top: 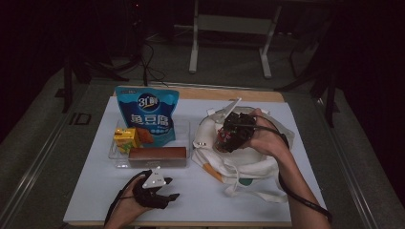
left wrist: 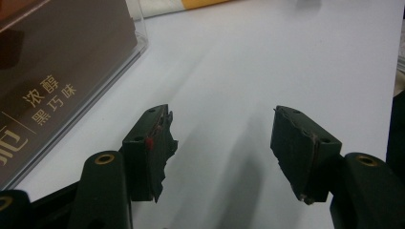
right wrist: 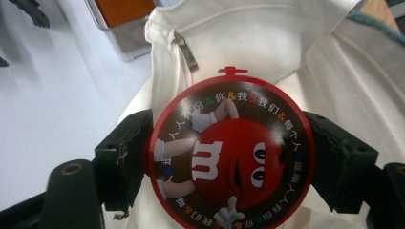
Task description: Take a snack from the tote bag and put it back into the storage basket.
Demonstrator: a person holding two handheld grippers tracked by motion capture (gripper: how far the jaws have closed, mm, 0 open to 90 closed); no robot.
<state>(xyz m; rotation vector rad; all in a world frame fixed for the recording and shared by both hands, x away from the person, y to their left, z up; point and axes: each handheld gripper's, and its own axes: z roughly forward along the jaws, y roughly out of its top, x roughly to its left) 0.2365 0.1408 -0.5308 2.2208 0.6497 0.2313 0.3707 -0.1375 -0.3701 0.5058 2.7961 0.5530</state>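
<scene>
two grippers work over a white table (top: 200, 200). the right gripper (right wrist: 229, 157) is clamped on a round red candy tin (right wrist: 229, 152), one black jaw against each side of its rim. the tin's lid shows a red cartoon face and a ring of small characters, and its lower edge is cut off at the bottom of the right gripper view. it is held just above a white fabric bag (top: 239, 164) with a zipper pull (right wrist: 186, 50). in the high view the tin is mostly hidden behind the right hand (top: 267, 138), and the bag's opening is hard to make out.

the left gripper (left wrist: 222, 143) hovers over bare table near the front edge, jaws spread apart with nothing between them. beside it sits a clear plastic tray (top: 119, 160) holding a brown box (top: 157, 152), a yellow carton (top: 126, 139) and a blue snack bag (top: 148, 114). the left gripper view crops the brown box to part of its printed side.
</scene>
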